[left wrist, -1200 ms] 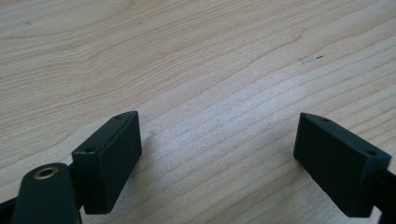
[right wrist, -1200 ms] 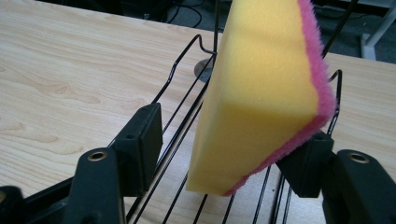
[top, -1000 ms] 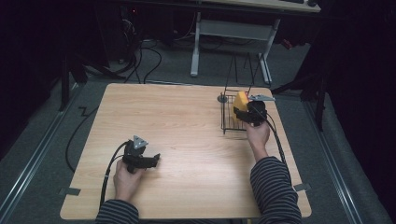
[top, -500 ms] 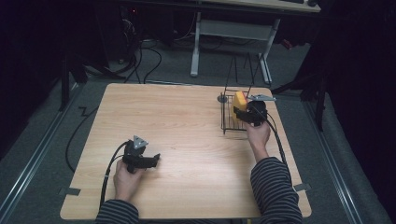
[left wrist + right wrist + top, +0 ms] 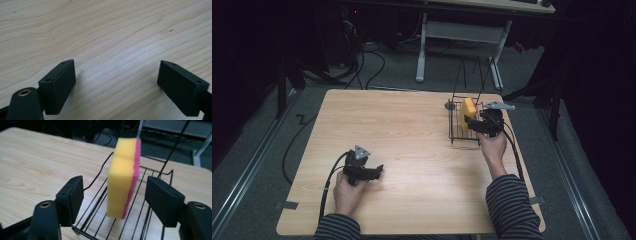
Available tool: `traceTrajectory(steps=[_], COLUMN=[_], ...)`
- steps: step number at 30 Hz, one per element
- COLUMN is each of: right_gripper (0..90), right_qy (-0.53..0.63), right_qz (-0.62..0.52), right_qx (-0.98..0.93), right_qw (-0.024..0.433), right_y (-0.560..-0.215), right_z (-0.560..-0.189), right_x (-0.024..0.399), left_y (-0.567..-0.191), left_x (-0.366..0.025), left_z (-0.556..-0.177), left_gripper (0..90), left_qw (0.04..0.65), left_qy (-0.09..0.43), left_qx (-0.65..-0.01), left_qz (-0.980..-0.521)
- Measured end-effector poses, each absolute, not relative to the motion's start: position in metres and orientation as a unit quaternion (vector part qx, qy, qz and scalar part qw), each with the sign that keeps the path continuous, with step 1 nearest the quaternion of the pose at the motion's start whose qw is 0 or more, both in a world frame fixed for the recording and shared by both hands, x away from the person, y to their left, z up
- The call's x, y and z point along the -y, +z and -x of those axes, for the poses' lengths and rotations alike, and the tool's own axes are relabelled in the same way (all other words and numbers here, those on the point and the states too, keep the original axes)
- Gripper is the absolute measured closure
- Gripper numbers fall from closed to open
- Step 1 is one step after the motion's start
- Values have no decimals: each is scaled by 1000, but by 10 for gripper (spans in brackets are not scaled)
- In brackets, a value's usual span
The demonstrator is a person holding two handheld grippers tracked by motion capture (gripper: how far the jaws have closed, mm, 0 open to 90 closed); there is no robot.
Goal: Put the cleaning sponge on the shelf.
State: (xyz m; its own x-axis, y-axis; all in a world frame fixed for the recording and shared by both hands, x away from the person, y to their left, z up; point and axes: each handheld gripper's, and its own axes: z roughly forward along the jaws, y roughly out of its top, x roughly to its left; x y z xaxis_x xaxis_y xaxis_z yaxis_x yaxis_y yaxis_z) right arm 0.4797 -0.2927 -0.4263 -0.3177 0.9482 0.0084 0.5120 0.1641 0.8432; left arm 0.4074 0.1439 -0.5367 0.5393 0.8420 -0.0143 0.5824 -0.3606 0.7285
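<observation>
A yellow sponge with a pink side stands on edge in a black wire rack. In the high view the sponge sits in the rack at the table's right. My right gripper hovers at the rack. Its jaws have just been opening, and now they stand apart on either side of the sponge without touching it. My left gripper rests near the table's front left, open, with bare wood between its jaws.
The wooden table has open surface between the two hands. A small round metal piece lies just behind the rack. Beyond the far edge stand a desk frame and floor cables.
The right gripper's jaws have spread and drawn back slightly from the sponge, which stays standing in the rack. The left hand has not moved.
</observation>
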Motion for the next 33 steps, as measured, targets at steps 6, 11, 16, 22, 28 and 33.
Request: traceTrajectory(steps=[6, 11, 16, 22, 28, 33], right_gripper=[318, 344, 352, 369, 367, 379], right_qy=[408, 440, 434, 454, 447, 459], right_qz=[-510, -501, -498, -486, -483, -475], right_qx=[-705, -694, -703, -703, -708, -706], right_qw=[274, 272, 262, 252, 257, 258], right_y=[-415, -406, -398, -392, -391, -388], right_z=[-459, -439, -426, -410, -395, -382], right_x=[304, 311, 315, 316, 317, 318], left_y=[-537, -537, -537, -537, -537, -537], left_x=[-144, -144, -144, -144, -144, -144], left_z=[-407, -407, -407, -407, -407, -407], left_gripper=[157, 157, 157, 157, 157, 157], left_qw=[351, 351, 351, 351, 351, 351], left_qy=[185, 185, 185, 185, 185, 185], left_qx=[-443, -443, -443, -443, -443, -443], left_qz=[-804, -804, -804, -804, -804, -804])
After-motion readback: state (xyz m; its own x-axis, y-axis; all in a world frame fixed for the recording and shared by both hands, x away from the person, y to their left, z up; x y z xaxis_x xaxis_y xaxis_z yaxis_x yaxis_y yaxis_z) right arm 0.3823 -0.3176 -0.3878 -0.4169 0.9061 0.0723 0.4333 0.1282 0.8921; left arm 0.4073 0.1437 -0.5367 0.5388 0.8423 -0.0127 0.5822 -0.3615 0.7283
